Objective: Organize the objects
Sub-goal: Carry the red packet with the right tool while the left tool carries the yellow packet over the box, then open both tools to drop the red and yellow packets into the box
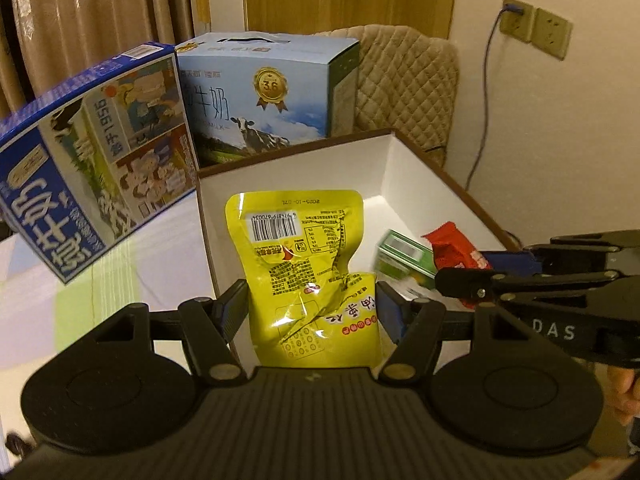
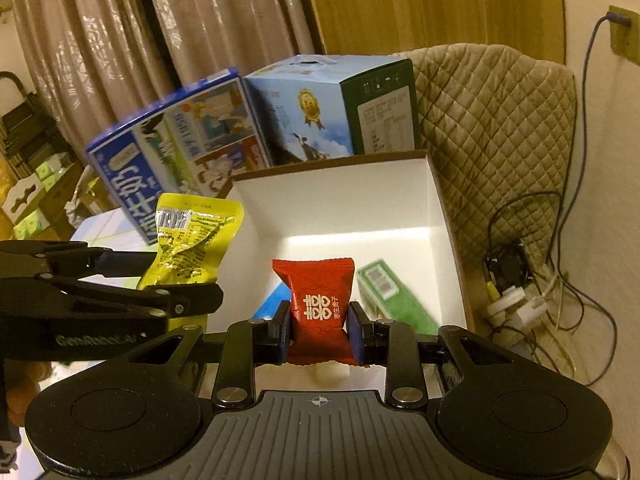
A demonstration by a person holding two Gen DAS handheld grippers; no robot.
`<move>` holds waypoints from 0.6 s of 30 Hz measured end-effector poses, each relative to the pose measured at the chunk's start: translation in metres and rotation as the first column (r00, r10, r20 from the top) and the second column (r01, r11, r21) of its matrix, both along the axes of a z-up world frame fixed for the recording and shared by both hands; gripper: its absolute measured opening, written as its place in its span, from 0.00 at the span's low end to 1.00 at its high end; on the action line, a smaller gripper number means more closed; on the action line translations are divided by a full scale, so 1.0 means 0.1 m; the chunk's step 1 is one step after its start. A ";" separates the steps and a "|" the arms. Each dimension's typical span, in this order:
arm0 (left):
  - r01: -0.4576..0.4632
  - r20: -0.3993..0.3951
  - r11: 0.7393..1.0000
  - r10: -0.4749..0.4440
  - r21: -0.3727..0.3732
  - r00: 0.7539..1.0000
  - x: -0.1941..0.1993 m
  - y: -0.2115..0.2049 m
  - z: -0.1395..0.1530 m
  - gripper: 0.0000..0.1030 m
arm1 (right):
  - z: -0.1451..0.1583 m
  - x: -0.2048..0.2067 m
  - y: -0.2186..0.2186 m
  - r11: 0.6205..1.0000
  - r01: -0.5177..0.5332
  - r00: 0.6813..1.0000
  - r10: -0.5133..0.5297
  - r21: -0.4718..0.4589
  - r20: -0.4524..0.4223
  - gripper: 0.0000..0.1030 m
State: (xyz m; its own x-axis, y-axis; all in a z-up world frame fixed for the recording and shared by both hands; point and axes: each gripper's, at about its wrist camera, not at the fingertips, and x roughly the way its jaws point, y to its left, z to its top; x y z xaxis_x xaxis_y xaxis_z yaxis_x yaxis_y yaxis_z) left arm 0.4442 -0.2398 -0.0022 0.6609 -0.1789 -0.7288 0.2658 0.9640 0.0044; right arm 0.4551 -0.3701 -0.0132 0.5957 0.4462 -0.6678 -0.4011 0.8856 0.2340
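Two milk cartons (image 1: pixel 100 152), curtains (image 2: pixel 120 40) behind.

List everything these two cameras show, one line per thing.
Yellow snack pouch: 1, yellow, clamped in the left tongs, over the box's near-left wall.
Red candy packet: 1, red, clamped in the right tongs above the box.
White open box: 1, white inside with brown rim, on the table.
Green carton: 1, green, blurred, inside the box.
Milk cartons: 2, blue, behind the box; the left one tilted.
Quilted chair cover: 1, beige, right of the box.
Wall sockets: 2, beige, one with a cable.
Left tongs: 1, black.
Right tongs: 1, black.
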 end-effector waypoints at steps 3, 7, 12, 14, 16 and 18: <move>-0.001 -0.016 1.000 0.002 0.021 1.000 0.26 -0.02 -0.10 0.62 | -0.05 0.25 0.05 1.000 0.003 1.000 -0.003 0.000 -0.007 0.25; 0.006 -0.034 0.999 -0.004 0.045 0.999 0.52 -0.04 -0.23 0.62 | -0.14 0.54 0.11 1.000 0.007 1.000 -0.007 -0.002 -0.024 0.25; 0.026 -0.049 0.997 -0.022 0.078 0.999 0.77 -0.08 -0.38 0.63 | -0.26 0.81 0.15 1.000 0.012 0.999 -0.012 -0.012 -0.042 0.25; 0.031 -0.056 0.996 -0.026 0.085 0.998 0.85 -0.08 -0.43 0.64 | -0.29 0.87 0.16 1.000 0.013 0.999 -0.014 -0.018 -0.047 0.25; 0.036 -0.058 0.995 -0.031 0.092 0.998 0.91 -0.09 -0.46 0.66 | -0.31 0.93 0.17 1.000 0.015 0.998 -0.016 -0.016 -0.053 0.25; 0.035 -0.054 0.995 -0.030 0.094 0.998 0.96 -0.08 -0.49 0.67 | -0.33 0.99 0.17 1.000 0.017 0.998 -0.017 -0.013 -0.059 0.25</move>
